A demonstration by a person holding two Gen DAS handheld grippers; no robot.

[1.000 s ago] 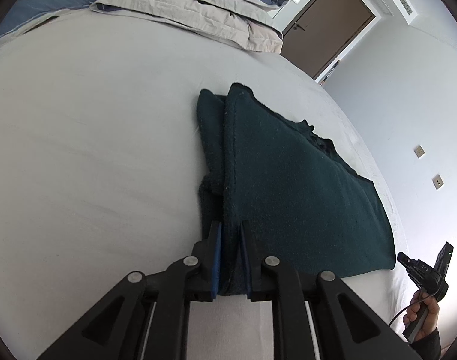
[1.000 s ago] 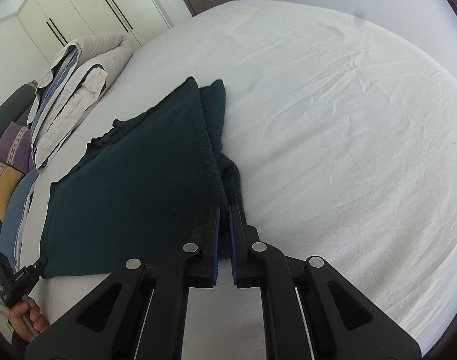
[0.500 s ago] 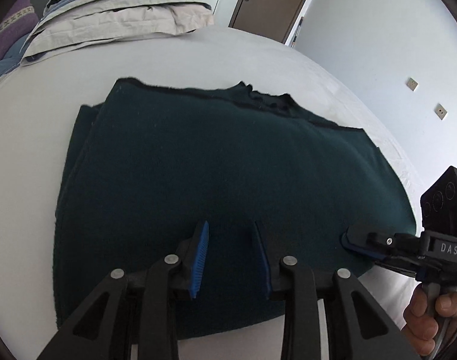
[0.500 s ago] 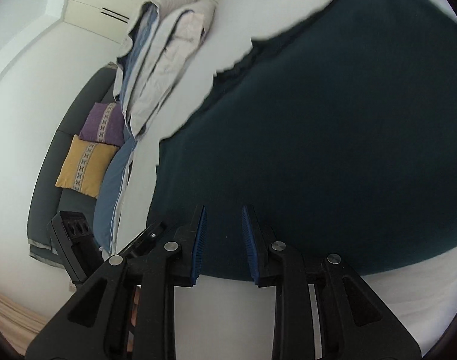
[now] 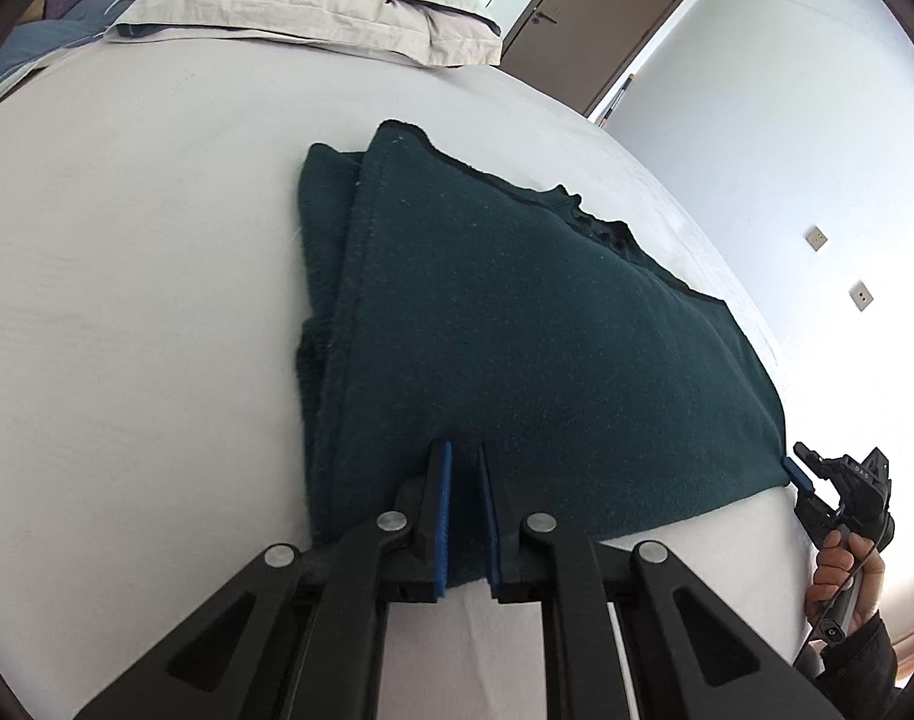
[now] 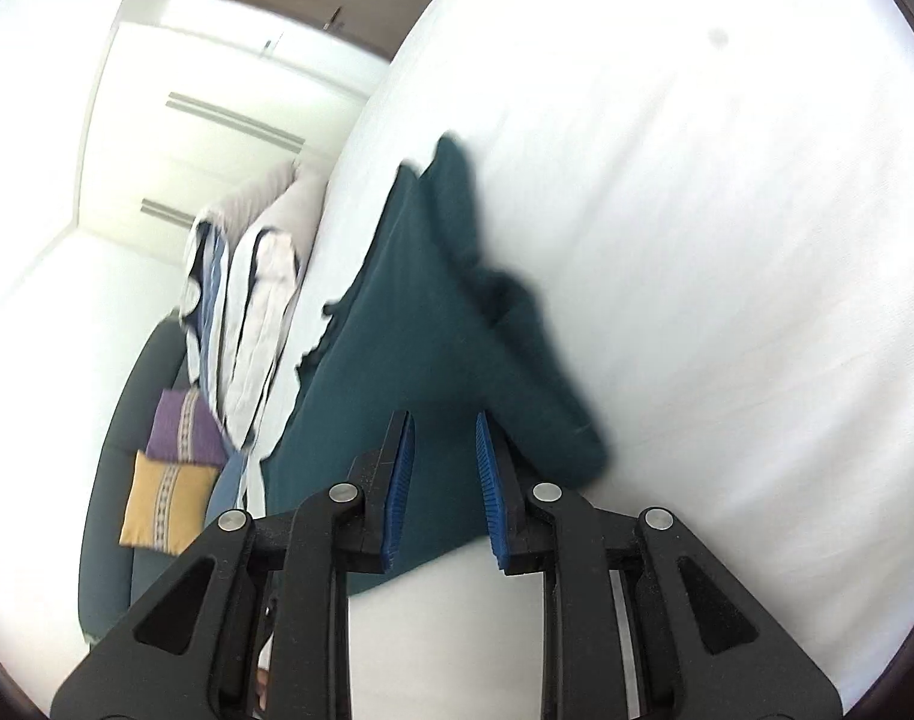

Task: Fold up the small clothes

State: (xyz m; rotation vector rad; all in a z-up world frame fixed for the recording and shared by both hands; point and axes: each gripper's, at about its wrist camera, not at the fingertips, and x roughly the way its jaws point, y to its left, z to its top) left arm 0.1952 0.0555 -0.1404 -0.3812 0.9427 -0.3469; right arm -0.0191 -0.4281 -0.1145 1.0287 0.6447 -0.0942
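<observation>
A dark teal fleece garment [image 5: 517,330] lies folded on the white bed; its left side shows doubled layers. My left gripper [image 5: 464,468] sits over its near edge with the jaws a narrow gap apart, and cloth shows between the blue pads. In the right wrist view the same garment [image 6: 420,324] is blurred. My right gripper [image 6: 441,456] hovers over its near edge with the jaws open and nothing held. The right gripper also shows in the left wrist view [image 5: 841,480] at the garment's right corner.
The white bed sheet [image 5: 126,300] spreads around the garment. A stack of folded bedding [image 5: 312,6] lies at the far edge. Purple and yellow cushions [image 6: 174,462] rest on a dark sofa beside the bed. A brown door [image 5: 589,18] stands behind.
Both grippers let go of the garment and rose over it half a second ago. Now the left has dropped to the near edge with narrowed jaws; the right has swung and opened wider.
</observation>
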